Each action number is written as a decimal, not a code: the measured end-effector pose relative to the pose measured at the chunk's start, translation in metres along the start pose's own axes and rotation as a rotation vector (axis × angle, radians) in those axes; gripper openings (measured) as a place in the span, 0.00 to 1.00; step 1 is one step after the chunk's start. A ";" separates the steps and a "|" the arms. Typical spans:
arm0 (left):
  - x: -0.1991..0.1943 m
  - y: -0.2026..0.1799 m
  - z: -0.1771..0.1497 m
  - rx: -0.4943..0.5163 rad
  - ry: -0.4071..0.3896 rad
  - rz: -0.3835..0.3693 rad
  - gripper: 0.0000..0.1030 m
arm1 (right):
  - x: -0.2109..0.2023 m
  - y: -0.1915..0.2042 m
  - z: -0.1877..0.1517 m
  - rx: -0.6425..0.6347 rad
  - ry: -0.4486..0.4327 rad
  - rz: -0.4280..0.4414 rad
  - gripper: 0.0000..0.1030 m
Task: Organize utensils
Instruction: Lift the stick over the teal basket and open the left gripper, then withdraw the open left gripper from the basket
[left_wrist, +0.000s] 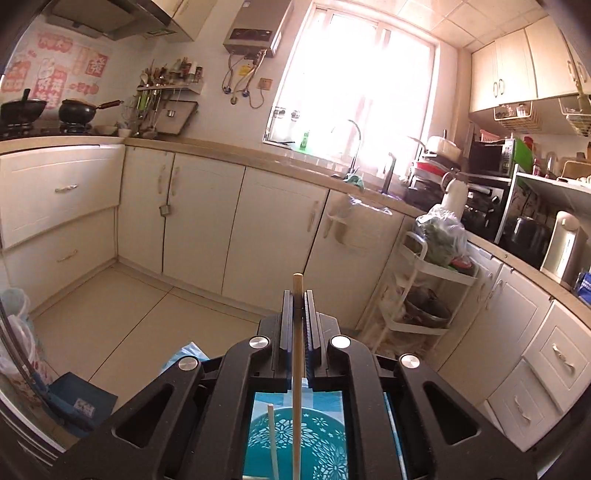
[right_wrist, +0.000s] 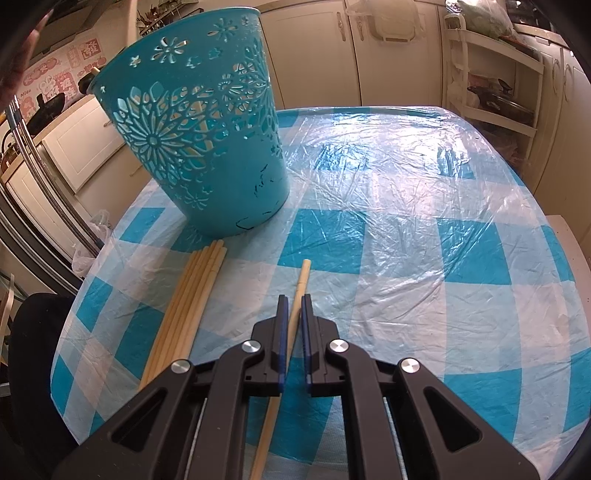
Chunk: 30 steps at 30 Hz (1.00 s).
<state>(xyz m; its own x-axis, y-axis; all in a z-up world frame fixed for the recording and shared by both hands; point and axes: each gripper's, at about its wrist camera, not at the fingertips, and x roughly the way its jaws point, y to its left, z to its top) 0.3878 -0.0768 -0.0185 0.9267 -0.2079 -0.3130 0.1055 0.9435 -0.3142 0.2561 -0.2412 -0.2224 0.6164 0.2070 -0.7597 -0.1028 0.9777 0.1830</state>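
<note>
My left gripper is shut on a wooden chopstick that runs back between its jaws and hangs over the teal perforated bucket, seen from above. A second, paler chopstick leans inside that bucket. In the right wrist view the same bucket stands on the blue-and-white checked table. My right gripper is shut on a pale chopstick low over the cloth. A bundle of several chopsticks lies just left of it, pointing toward the bucket's base.
White kitchen cabinets line the walls, with a sink under the bright window. A white trolley with bags stands by the table's far corner. Clear plastic covers the cloth. A dark chair back sits at the table's left edge.
</note>
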 end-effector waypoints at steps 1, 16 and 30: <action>0.005 0.001 -0.003 0.003 0.007 0.003 0.05 | 0.000 -0.001 0.000 0.001 0.000 0.002 0.07; -0.001 0.013 -0.075 0.144 0.181 0.052 0.15 | -0.001 -0.004 0.000 0.018 0.004 0.023 0.08; -0.111 0.111 -0.130 0.156 0.191 0.231 0.67 | 0.000 0.010 -0.001 -0.058 0.007 -0.052 0.07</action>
<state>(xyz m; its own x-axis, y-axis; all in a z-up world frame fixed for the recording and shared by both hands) 0.2500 0.0177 -0.1350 0.8499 -0.0142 -0.5268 -0.0323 0.9963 -0.0790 0.2545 -0.2312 -0.2212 0.6168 0.1556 -0.7716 -0.1157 0.9875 0.1066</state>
